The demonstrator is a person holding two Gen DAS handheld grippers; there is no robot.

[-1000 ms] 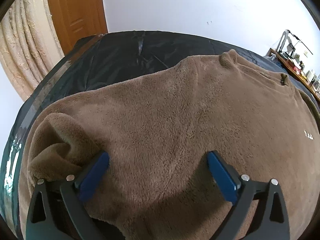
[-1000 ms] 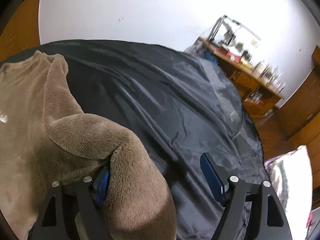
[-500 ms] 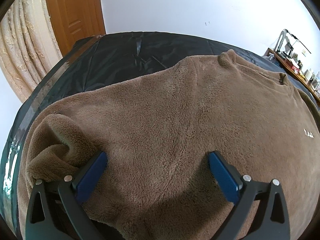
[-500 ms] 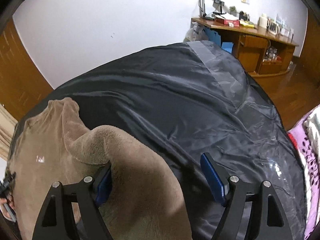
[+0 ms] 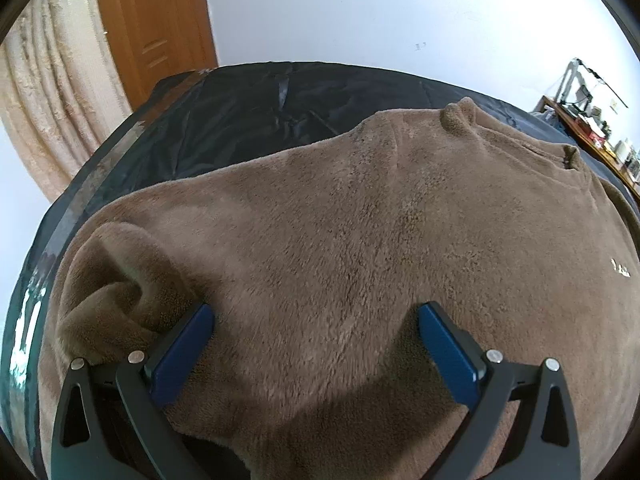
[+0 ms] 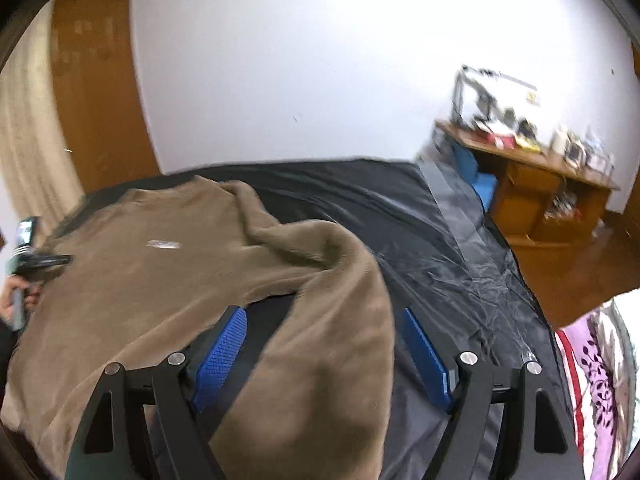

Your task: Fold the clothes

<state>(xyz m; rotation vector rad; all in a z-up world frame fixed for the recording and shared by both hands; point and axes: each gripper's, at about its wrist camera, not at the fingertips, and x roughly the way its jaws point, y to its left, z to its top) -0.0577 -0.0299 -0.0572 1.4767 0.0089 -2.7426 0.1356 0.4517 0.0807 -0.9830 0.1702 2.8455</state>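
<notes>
A black sheet (image 5: 248,112) is covered by a brown fleece sweater (image 5: 360,220) spread flat. The left gripper (image 5: 314,344) is held wide above its hem; the right gripper (image 6: 324,354), jaws wide, is draped by a sleeve (image 6: 320,360).

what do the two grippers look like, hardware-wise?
Both match: the left gripper and right gripper have black skeletal frames with triangular cutouts, silver pivot screws and flat blue finger pads; the right's inner pad face looks textured. No cables or markings visible.
</notes>
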